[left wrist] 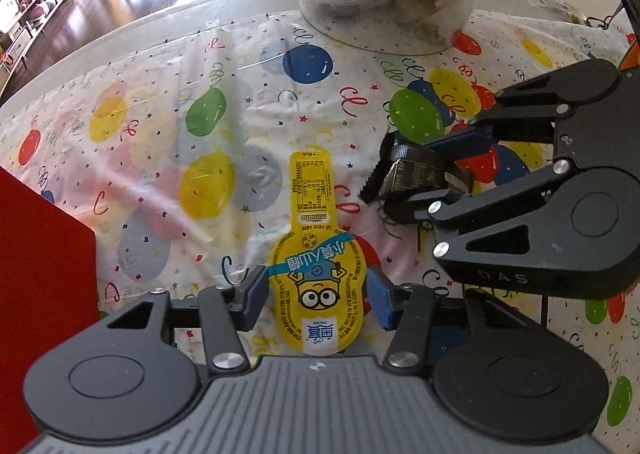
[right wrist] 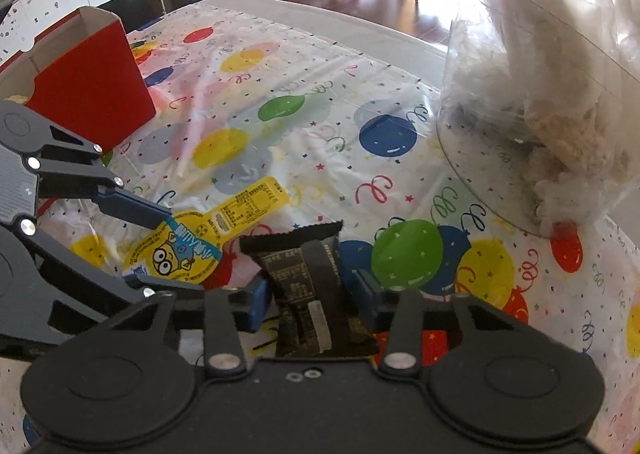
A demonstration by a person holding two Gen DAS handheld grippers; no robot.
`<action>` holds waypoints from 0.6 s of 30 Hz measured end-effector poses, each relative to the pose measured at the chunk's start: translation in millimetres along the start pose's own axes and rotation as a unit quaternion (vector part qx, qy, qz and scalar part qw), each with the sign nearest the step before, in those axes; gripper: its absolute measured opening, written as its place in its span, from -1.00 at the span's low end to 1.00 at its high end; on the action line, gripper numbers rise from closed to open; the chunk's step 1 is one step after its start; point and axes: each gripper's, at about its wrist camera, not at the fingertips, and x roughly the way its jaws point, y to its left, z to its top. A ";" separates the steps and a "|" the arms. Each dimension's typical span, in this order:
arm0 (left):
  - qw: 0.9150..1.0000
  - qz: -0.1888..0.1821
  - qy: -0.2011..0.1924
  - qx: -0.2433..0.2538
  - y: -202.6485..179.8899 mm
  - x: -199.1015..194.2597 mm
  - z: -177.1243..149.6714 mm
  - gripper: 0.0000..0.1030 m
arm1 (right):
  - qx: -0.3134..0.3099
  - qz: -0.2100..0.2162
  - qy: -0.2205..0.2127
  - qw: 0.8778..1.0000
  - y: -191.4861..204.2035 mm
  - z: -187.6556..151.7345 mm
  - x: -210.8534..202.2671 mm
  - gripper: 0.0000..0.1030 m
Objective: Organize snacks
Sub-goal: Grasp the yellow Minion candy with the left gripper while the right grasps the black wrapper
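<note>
My left gripper (left wrist: 316, 296) pinches the yellow snack pack (left wrist: 316, 282) just above the balloon tablecloth (left wrist: 168, 94). Beside it, my right gripper (right wrist: 310, 294) squeezes a black snack packet (right wrist: 308, 274). Farther off stand a red box (right wrist: 92, 94) and a clear tub (right wrist: 540, 114).

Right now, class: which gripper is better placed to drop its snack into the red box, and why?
Left. The left gripper holds the yellow Minions pack and the red box stands right beside it. The right gripper, holding the black packet, is farther away.
</note>
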 end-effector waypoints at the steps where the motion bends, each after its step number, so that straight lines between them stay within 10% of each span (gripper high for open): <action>1: 1.000 0.001 -0.001 -0.001 0.4 -0.5 -0.4 0.01 | 0.001 -0.001 0.000 1.000 1.0 -0.4 -0.7 -0.32; 18: 0.999 0.005 -0.034 -0.042 12.1 -51.6 -13.1 0.01 | 0.037 -0.011 -0.022 0.999 25.6 -15.3 -53.3 -0.36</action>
